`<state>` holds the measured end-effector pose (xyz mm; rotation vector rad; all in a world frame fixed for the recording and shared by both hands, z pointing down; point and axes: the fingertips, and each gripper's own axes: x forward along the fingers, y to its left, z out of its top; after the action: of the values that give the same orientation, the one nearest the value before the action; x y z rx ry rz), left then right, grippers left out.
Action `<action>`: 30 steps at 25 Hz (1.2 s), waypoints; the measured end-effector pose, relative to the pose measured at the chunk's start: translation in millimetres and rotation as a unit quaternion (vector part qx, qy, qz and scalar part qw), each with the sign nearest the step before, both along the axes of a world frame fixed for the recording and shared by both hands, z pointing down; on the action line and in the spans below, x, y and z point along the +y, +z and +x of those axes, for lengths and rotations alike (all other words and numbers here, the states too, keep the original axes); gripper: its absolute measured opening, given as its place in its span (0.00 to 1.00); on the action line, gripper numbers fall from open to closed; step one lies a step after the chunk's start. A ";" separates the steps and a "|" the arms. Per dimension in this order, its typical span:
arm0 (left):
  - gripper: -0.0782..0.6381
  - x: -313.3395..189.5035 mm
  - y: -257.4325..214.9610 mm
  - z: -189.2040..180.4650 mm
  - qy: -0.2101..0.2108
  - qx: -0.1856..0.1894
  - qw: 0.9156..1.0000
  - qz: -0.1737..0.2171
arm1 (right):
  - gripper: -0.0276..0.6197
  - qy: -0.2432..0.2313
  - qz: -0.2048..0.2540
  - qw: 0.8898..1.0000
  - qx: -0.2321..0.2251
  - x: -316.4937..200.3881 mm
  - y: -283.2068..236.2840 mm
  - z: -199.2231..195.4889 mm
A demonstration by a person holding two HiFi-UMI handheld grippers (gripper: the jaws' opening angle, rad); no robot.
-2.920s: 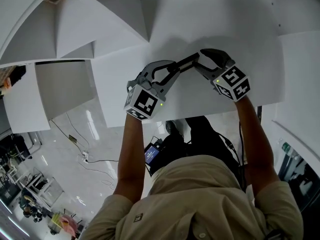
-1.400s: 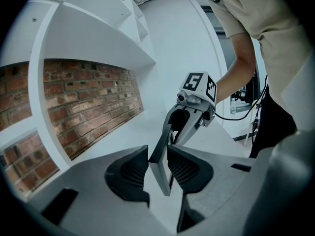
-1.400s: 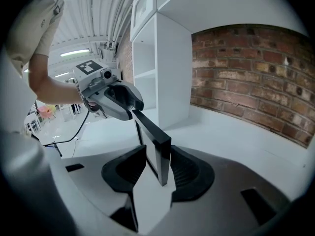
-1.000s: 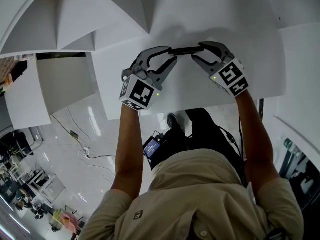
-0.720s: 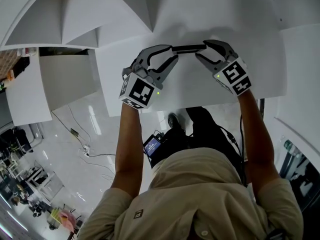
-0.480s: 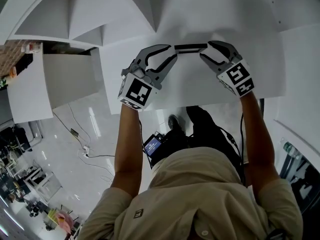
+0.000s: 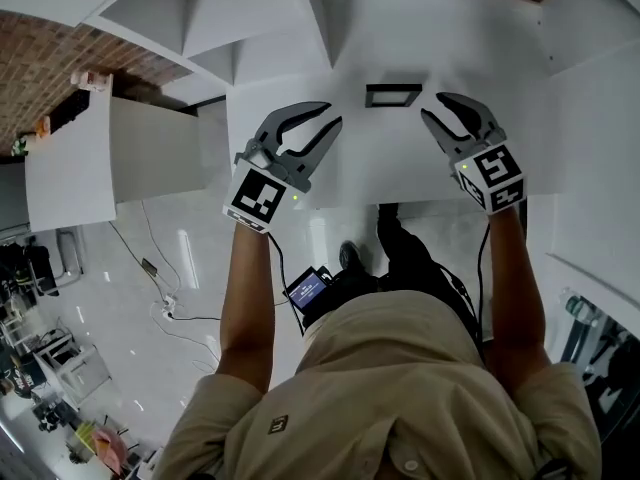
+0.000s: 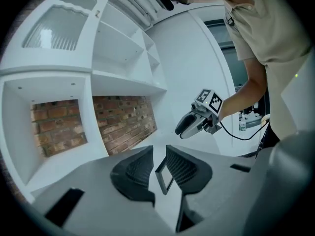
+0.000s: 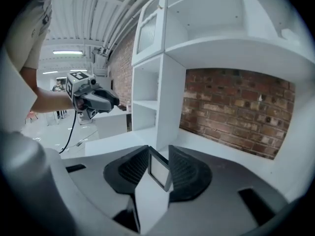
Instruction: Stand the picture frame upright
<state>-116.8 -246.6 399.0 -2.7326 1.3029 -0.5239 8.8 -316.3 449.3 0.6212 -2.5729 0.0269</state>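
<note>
White counter [image 7: 400, 163] carries the dark picture frame [image 7: 392, 95], which stands upright between the two grippers and touches neither. The left gripper [image 7: 332, 115] has its fingers spread. The right gripper [image 7: 432, 106] fingers are closing with nothing between them.

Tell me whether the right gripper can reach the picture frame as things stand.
Probably yes. The picture frame stands alone on the white shelf, and the right gripper hovers just right of it, jaws apart though closing, empty, with only bare shelf between them.
</note>
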 end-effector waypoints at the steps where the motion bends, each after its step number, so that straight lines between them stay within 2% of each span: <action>1: 0.23 8.8 -8.9 -4.6 -0.008 0.008 1.000 0.003 | 0.19 0.002 0.006 1.000 -0.009 8.7 -13.0 0.1; 4: 0.14 36.6 -32.4 -23.1 -0.044 0.032 0.998 0.003 | 0.06 0.002 0.023 0.999 -0.034 39.1 -51.8 -2.8; 11: 0.12 114.0 -68.5 -65.6 -0.112 0.080 0.990 -0.038 | 0.05 -0.019 0.063 0.996 -0.058 124.3 -130.9 -16.2; 14: 0.12 151.8 -85.8 -76.8 -0.129 0.084 0.987 -0.038 | 0.05 -0.033 0.076 0.994 -0.065 165.1 -161.1 -21.2; 21: 0.12 229.5 -126.3 -89.0 -0.143 0.048 0.989 -0.008 | 0.05 -0.051 0.075 0.993 -0.078 250.8 -211.1 -36.9; 30: 0.12 301.2 -177.4 -70.4 -0.124 0.057 0.990 0.040 | 0.05 -0.075 0.095 0.991 -0.055 338.0 -239.0 -53.3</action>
<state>-187.2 54.6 221.6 -2.5856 1.6647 -0.3277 -44.5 21.7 210.3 0.5053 -2.7426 -0.2440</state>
